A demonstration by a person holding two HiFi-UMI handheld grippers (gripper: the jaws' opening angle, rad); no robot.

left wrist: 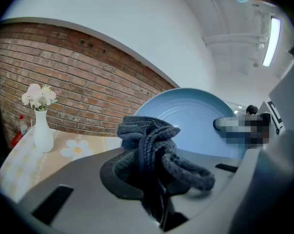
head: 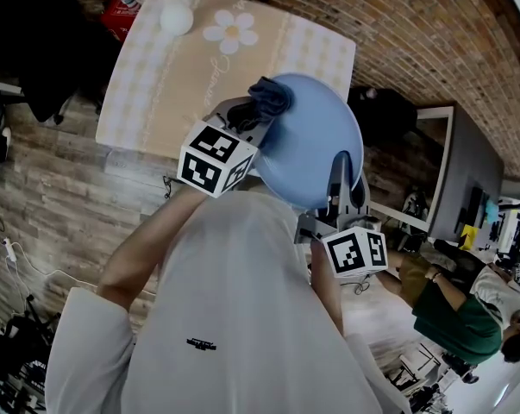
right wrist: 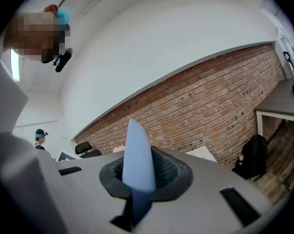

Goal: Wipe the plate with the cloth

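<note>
Plate held up over table, cloth at its rim.
L claw is clamped on cloth; R claw is clamped on plate edge.

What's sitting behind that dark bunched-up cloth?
The blue plate, held up by the right tongs. The cloth, clamped in the left tongs, covers the plate's lower left part.

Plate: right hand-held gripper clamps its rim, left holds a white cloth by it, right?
No: the left gripper view shows the cloth is dark grey, not white. The right hand-held gripper does clamp the rim of the blue plate; the left hand-held gripper holds the cloth by it.
</note>
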